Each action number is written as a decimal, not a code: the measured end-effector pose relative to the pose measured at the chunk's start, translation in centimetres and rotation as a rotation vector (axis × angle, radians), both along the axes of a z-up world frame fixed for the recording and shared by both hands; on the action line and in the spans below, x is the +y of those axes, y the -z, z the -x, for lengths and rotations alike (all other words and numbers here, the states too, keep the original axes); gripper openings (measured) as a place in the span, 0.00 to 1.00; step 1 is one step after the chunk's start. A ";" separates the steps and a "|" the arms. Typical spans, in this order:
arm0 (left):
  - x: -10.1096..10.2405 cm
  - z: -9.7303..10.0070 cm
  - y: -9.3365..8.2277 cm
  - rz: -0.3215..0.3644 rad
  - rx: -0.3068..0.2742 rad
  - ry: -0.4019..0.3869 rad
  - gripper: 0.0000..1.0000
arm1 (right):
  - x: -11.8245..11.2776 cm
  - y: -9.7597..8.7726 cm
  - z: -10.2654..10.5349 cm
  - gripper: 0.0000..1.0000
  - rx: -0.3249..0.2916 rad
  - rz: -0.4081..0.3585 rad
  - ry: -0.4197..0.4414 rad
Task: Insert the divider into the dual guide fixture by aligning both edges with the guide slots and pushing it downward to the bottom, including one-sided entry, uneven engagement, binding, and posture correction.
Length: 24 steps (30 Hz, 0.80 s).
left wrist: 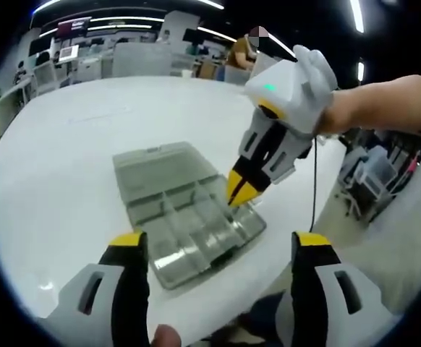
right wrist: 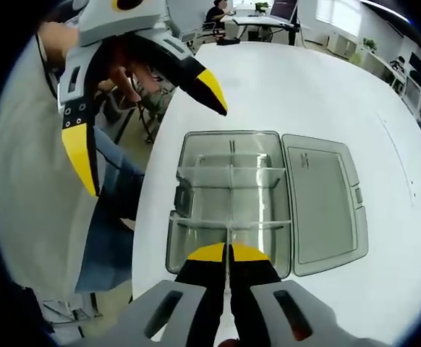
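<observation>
Clear plastic divider (right wrist: 229,249) stands pinched edge-on between the right gripper's (right wrist: 228,252) pressed-together jaws, partway down in the compartment box (right wrist: 196,155) directly ahead. Recommended: keep it vertical, seat both edges evenly, then press down. Left gripper (left wrist: 218,242) hovers with jaws spread, holding nothing.

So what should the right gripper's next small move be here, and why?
Probably a straight push down. The right gripper is shut on a thin clear divider, which stands along the middle of the open compartment box with other partitions crossing it. How deep it sits I cannot tell.
</observation>
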<state>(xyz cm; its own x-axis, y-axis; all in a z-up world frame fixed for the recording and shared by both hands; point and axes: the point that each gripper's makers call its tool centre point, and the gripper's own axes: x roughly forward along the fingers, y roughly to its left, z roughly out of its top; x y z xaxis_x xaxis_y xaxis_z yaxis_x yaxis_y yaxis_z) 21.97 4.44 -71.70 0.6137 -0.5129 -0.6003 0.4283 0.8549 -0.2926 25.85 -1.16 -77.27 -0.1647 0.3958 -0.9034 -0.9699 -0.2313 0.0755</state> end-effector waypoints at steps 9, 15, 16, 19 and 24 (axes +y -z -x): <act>0.1 0.1 0.0 -0.002 0.001 -0.003 0.78 | 0.1 0.3 -0.1 0.00 0.003 0.012 0.001; 0.2 0.1 0.0 -0.002 0.002 -0.005 0.78 | 0.1 0.5 -0.1 0.00 0.006 0.012 0.005; 0.2 0.1 0.0 -0.003 0.002 -0.005 0.78 | 0.1 0.6 -0.1 0.00 0.007 0.013 0.008; 0.3 0.1 0.0 -0.004 0.003 -0.005 0.78 | 0.1 0.8 -0.1 0.00 0.007 0.013 0.013; 0.3 0.0 -0.1 -0.007 0.002 -0.002 0.78 | 0.0 1.1 -0.1 0.00 0.007 0.016 0.021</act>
